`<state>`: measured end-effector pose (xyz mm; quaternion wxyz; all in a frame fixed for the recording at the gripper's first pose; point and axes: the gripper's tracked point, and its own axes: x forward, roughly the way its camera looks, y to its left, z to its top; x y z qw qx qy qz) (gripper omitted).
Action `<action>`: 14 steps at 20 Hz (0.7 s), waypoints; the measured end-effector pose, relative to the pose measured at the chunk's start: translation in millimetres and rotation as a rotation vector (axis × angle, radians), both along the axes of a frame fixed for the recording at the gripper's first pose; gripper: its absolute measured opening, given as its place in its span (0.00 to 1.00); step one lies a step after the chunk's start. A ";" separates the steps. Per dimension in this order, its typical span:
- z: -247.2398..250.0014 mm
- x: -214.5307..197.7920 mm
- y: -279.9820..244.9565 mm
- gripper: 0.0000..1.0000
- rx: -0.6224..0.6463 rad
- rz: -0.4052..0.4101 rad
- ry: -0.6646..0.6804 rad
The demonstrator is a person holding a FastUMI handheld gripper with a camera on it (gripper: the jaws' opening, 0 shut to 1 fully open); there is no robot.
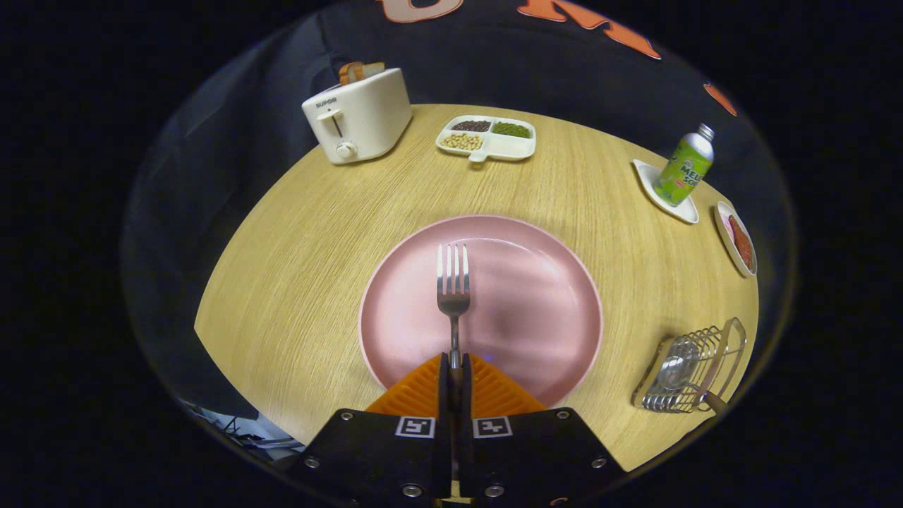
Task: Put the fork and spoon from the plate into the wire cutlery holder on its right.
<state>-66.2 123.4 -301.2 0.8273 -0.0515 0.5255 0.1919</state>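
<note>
- At the bottom centre of the frame our gripper (pixel 454 370) has its two fingers pressed together on the handle of the fork (pixel 453 282); we read this as a firm grasp on the handle's near end.
- The fork's long axis runs straight ahead of the fingers, tines pointing toward the top of the frame, its head over the pink plate (pixel 522 296) in the middle of the picture. Whether the tines rest on the plate or float just above it, we cannot tell.
- The wire cutlery holder (pixel 695 367) lies at the lower right of the frame, on the wooden table (pixel 296 268), well apart from the plate's right rim. What looks like the spoon (pixel 672 370) already sits inside it.
- So the relation that matters to us: the holder is off to the right of the fingers, roughly level with them, while the fork points away up the frame. We judge the coming move needs a carry to the right and a turn of the fork so it goes in lengthwise.
- Beyond, toward the top of the frame: a toaster (pixel 360 116) upper left, a divided dish (pixel 487 137) top centre, a green bottle (pixel 684 168) upper right.
</note>
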 end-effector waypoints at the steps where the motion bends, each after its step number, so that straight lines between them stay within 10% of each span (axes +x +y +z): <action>1: 7.9 2.7 -9.2 0.05 -0.006 -0.016 -0.019; 14: 71.1 1.8 -172.8 0.05 -0.160 -0.317 -0.045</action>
